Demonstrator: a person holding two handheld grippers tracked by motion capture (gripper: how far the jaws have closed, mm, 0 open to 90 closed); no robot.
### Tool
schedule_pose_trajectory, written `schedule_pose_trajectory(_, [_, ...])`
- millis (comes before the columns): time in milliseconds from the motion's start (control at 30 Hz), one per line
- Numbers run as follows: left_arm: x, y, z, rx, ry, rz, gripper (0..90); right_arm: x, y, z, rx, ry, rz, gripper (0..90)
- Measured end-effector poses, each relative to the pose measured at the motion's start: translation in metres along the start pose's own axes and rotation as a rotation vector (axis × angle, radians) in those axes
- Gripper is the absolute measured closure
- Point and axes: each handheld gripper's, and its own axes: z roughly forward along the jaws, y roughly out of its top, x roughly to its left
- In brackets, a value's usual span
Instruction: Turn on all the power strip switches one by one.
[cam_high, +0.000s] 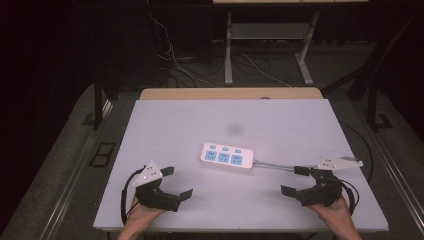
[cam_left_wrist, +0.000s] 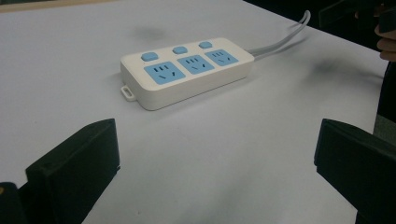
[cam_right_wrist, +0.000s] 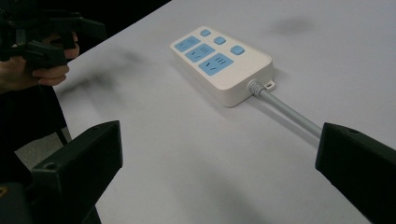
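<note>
A white power strip (cam_high: 226, 159) with three blue sockets and three blue switches lies flat near the middle of the white table (cam_high: 165, 125). Its grey cable (cam_high: 277, 164) runs off to the right. My left gripper (cam_high: 177, 182) rests at the front left, open and holding nothing, with its jaws pointing toward the strip. My right gripper (cam_high: 294, 180) rests at the front right, open too, just in front of the cable. In the left gripper view the power strip (cam_left_wrist: 187, 72) lies well beyond the wide-apart jaws. In the right gripper view the power strip (cam_right_wrist: 222, 63) and its cable (cam_right_wrist: 285, 109) lie ahead of the spread jaws.
A faint dark smudge (cam_high: 233, 128) marks the table behind the strip. A wooden board edge (cam_high: 230, 93) runs along the table's far side. Beyond it stand desk legs (cam_high: 228, 50) with loose wires on the floor. The other hand (cam_right_wrist: 32, 70) appears at the right gripper view's upper left.
</note>
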Motion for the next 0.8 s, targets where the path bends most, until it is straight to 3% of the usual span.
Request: schedule_pose_trajectory(800, [-0.0022,0.0045,0.0036,0.031,-0.01,-0.006,0.0,-0.0006,-0.0035,0.0028,0.029,-0.007,0.001,0.5])
